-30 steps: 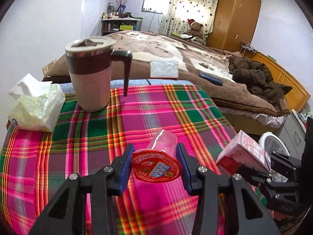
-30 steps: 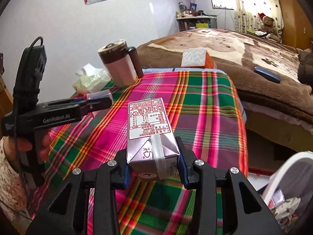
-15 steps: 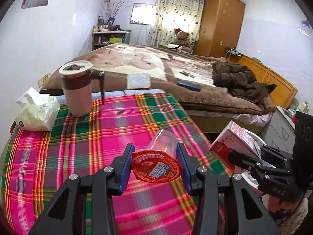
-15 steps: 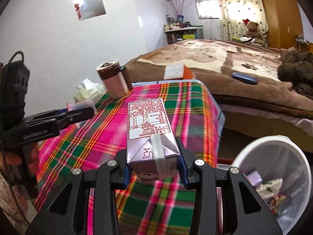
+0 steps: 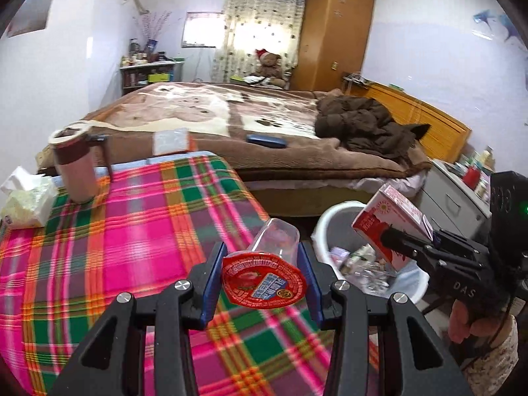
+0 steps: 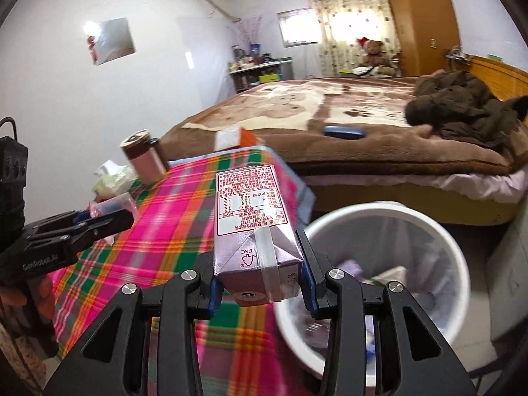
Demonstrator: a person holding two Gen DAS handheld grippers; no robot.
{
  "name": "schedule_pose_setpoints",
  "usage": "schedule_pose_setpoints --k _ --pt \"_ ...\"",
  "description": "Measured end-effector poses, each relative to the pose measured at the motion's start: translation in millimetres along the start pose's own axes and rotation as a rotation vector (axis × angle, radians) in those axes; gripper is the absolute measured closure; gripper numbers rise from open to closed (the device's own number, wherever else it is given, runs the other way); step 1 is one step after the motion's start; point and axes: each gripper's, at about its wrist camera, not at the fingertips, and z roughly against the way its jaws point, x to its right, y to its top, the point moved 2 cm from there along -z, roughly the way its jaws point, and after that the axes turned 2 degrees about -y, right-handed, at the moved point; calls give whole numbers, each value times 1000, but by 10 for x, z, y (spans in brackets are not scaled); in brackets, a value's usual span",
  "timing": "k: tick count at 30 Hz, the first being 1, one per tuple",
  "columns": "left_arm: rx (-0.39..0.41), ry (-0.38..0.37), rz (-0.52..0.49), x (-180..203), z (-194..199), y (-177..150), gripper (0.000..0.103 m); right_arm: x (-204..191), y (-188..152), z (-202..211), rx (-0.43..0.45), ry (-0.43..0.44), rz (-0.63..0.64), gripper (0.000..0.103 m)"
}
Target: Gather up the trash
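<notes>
- Left gripper (image 5: pixel 260 275) is closed on a clear plastic cup with a red foil lid (image 5: pixel 264 279); the cup is gripped by its sides between the blue pads and is held above the edge of the plaid-covered table (image 5: pixel 132 247), just beside the white round plastic bin (image 5: pixel 333 217).
- Right gripper (image 6: pixel 257 275) is clamped on a purple and white drink carton (image 6: pixel 254 227), which is held at the near rim of the bin, not yet clearly over its opening.
- Paper scraps are seen inside the bin.
- The carry-to-bin step is judged to be in hand, with both pieces lifted clear of the table.
- Next, each piece should be brought squarely over the bin's opening before the jaws are released, so nothing is dropped on the floor.
</notes>
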Motion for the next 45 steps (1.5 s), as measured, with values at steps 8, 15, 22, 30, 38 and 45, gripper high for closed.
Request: schedule_pose_setpoints --k 8,15,22,30,38,45 --pt "-34 -78 -43 530 -268 -7 58 459 -55 132 -1 -126 -75 63" --pt "-92 -124 -66 918 -634 -63 57 801 -168 111 -50 -235 -102 63" --pt "-125 -134 -87 1222 -878 -89 57 1007 -240 60 -89 -288 -122 63" --pt "-134 -134 -85 1348 -999 -68 33 1155 -302 47 -117 -333 -127 63" --pt "-124 -96 -71 1275 -938 -86 24 1108 -315 123 -93 -324 -133 37" --pt "-86 -31 -59 1144 -748 -122 24 946 -306 179 -68 -302 -123 37"
